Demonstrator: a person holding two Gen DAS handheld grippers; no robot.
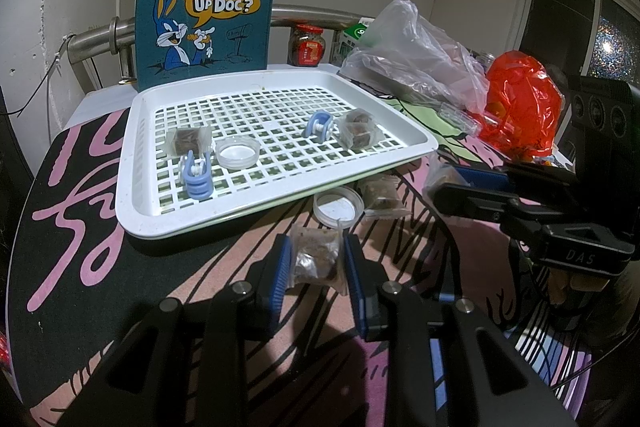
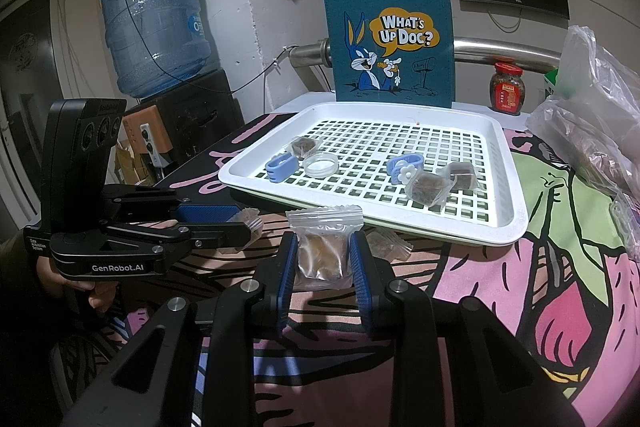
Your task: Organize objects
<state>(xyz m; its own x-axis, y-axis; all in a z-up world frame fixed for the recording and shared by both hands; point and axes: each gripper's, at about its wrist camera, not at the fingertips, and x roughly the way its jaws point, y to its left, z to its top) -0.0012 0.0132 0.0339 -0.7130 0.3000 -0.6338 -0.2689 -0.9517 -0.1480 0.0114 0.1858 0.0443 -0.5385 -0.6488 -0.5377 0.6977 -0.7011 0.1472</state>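
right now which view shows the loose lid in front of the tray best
The left wrist view: the loose lid lies fully visible on the cloth, just off the tray. In the right wrist view it isn't visible at all.

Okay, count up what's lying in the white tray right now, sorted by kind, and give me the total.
In the white tray:
Wrapped snack packets: 3
Blue clips: 2
Clear lid: 1
Total: 6
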